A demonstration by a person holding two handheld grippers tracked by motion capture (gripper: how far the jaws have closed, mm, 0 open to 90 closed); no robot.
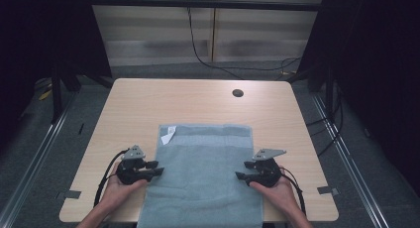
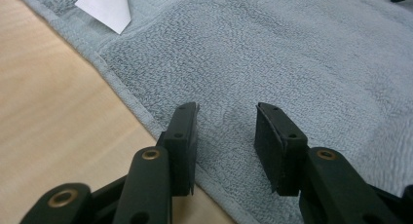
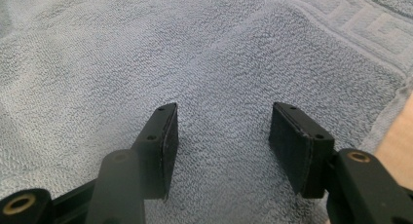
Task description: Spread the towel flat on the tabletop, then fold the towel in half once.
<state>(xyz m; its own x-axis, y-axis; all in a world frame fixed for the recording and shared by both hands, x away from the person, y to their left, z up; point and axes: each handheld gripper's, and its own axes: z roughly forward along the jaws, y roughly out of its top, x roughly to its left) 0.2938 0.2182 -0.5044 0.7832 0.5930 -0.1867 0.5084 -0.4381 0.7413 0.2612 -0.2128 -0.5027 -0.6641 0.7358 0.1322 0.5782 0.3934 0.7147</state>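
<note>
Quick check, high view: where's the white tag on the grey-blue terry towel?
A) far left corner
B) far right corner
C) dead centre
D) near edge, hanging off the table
A: the small white tag lies on the far left corner of the grey-blue terry towel; the left gripper view also shows it by the towel's hemmed edge, next to the light wooden table.

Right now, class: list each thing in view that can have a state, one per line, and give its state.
towel: spread flat, near end hanging over the table edge
label: flipped up on the towel's far left corner
left gripper: open, at the towel's left edge
right gripper: open, over the towel's right side
</note>
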